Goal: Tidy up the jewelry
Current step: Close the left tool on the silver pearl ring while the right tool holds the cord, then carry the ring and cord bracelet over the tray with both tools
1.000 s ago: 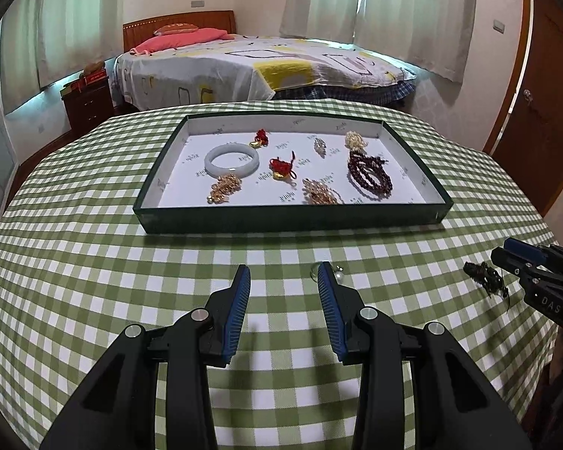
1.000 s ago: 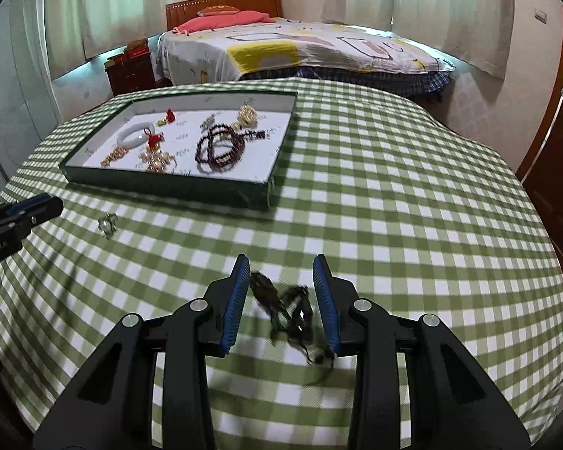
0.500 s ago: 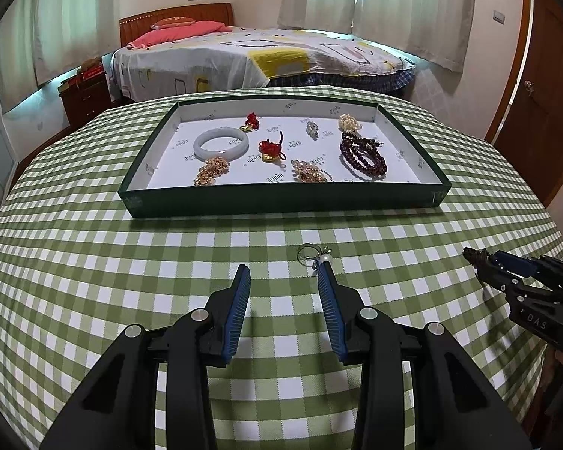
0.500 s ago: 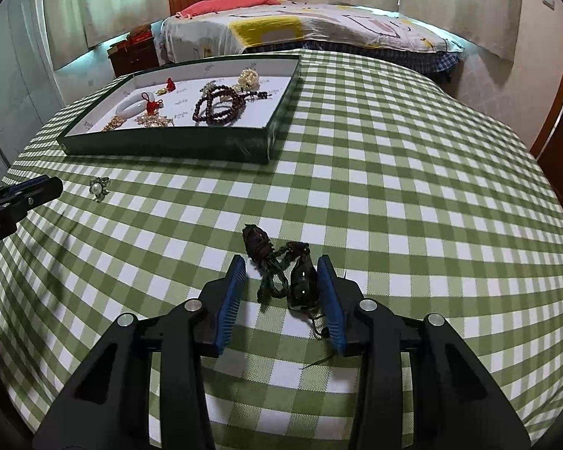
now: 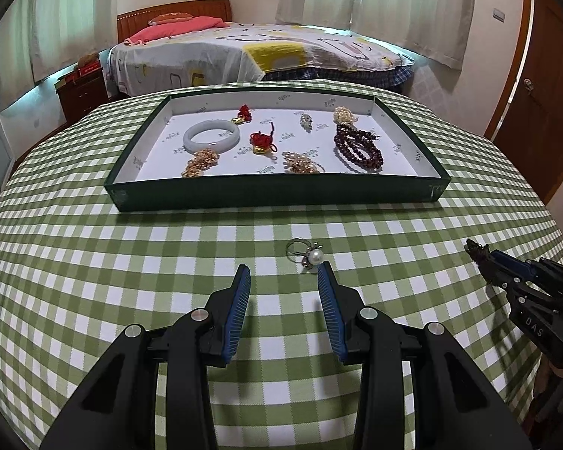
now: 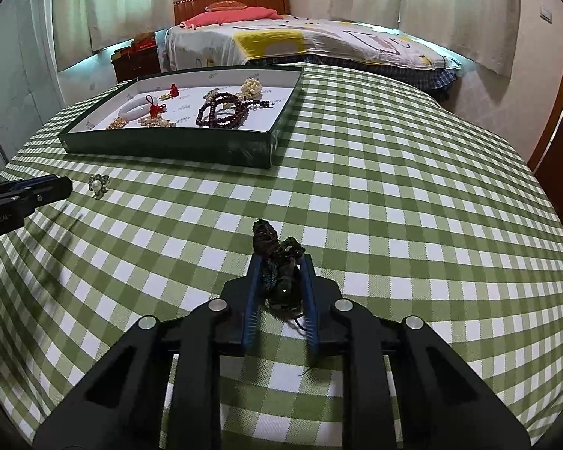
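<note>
In the left wrist view, the left gripper (image 5: 283, 277) is seen to have been drawn back and lowered toward the checked tablecloth (image 5: 94, 262) over the last second, its jaws spread wide and nothing held; the pearl ring (image 5: 308, 255), half hidden by the right-hand pad a second ago, now lies just ahead of that pad's tip, so a pick-up is judged to be lined up but not begun. The ring is a thin metal hoop with a glossy round pearl. Beyond it the green-walled tray (image 5: 281, 195) holds a smooth pale bangle (image 5: 211, 135), dark red beads (image 5: 357, 147) and gold chains. In the right wrist view, the right gripper (image 6: 281, 264) has been closed from an open straddle onto the dark tasselled bracelet (image 6: 277, 258), a matte, knotted cord bundle now pinched between the ribbed blue pads; transfer to the tray is judged next.
</note>
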A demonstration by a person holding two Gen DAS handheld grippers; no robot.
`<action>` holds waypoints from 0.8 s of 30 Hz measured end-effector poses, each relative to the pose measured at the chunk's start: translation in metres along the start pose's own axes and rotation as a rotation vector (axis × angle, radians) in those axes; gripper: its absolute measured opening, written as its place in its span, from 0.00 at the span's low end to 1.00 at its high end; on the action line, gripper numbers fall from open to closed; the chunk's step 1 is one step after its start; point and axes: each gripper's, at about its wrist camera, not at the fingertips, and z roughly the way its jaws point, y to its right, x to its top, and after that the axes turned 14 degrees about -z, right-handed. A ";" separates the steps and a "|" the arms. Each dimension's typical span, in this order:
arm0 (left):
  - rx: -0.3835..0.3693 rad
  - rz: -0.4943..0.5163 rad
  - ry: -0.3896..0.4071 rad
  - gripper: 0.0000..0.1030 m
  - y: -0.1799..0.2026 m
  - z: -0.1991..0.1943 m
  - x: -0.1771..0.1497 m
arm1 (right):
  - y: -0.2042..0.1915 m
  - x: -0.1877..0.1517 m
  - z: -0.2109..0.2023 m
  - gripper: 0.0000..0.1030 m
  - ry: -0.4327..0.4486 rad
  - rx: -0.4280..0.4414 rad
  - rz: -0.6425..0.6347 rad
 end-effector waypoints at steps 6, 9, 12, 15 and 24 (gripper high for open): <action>-0.015 0.009 -0.009 0.37 0.008 0.008 0.002 | -0.003 0.009 -0.006 0.18 0.026 0.014 -0.002; -0.023 0.007 -0.012 0.37 0.011 0.014 0.004 | -0.004 0.012 -0.008 0.18 0.037 0.022 0.000; -0.023 0.005 -0.012 0.42 0.014 0.022 0.006 | -0.006 0.015 -0.008 0.18 0.038 0.036 -0.002; -0.026 -0.001 -0.017 0.42 0.015 0.029 0.007 | -0.008 0.015 -0.006 0.18 0.034 0.043 -0.002; -0.039 0.017 -0.020 0.19 0.014 0.033 0.004 | -0.008 0.014 -0.004 0.18 0.028 0.052 0.005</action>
